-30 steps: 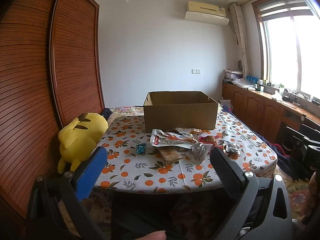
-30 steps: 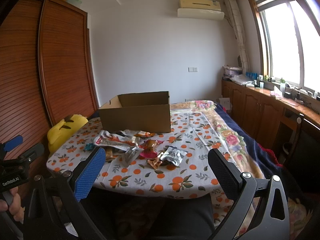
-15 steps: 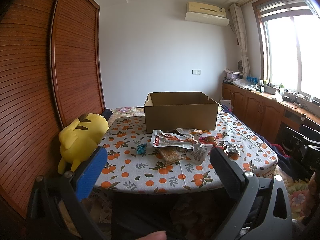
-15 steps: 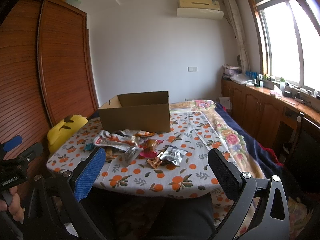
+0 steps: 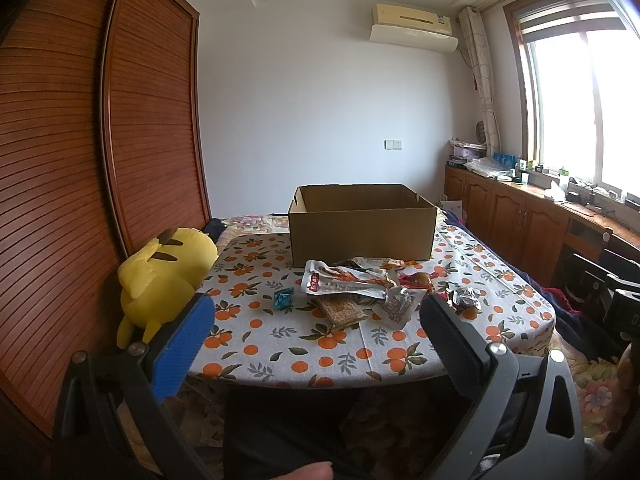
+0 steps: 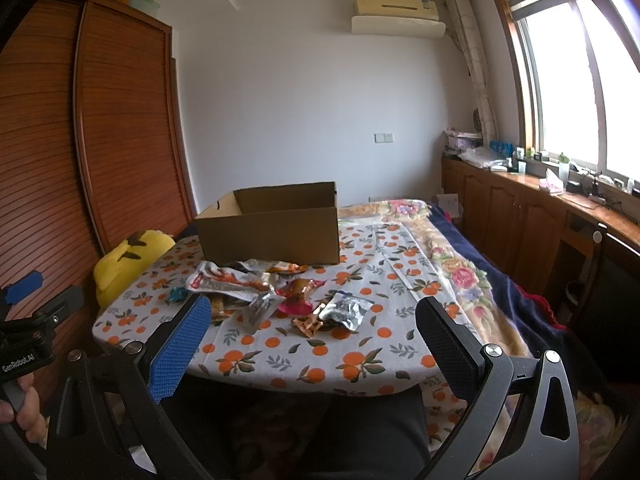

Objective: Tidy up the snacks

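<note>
Several snack packets lie in a loose pile on the orange-print tablecloth, in front of an open cardboard box. The pile and the box also show in the right wrist view. A small teal packet lies apart to the pile's left. A silver packet lies at the pile's right. My left gripper is open and empty, held short of the table's near edge. My right gripper is open and empty, also before the near edge.
A yellow plush toy sits at the table's left edge beside the wooden wardrobe. A floral blanket covers the right side. Wooden cabinets with clutter run under the window. The left gripper's body shows at the right view's left edge.
Both views have drifted very slightly; the grippers stay open and nothing on the table has moved.
</note>
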Demonstrator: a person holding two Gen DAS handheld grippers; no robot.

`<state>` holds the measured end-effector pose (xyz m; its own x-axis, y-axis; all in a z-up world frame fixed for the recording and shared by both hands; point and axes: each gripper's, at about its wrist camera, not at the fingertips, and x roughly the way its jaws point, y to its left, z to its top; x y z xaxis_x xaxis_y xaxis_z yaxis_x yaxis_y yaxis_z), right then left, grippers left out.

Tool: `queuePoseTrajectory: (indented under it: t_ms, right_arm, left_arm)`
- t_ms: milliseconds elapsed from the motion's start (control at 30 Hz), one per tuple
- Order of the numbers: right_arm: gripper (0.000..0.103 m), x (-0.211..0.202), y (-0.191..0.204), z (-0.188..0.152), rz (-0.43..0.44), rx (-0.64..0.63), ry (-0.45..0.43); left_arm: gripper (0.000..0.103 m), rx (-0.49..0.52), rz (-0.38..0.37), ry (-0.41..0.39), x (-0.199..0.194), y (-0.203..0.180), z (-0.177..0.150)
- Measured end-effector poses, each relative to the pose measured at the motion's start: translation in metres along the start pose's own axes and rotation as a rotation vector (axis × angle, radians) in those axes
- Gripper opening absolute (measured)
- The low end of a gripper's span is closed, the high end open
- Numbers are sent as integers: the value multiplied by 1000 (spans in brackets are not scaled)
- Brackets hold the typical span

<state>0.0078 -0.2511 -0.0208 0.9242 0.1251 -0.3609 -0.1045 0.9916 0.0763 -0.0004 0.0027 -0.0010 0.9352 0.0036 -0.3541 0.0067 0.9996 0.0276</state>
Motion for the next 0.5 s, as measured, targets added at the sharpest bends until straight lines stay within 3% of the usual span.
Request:
queuePoseTrajectory:
  t_ms: [500]
  right_arm:
    - [103,0,0,0,1,0,0]
  left_arm:
    - [103,1,0,-2,-1,0,2]
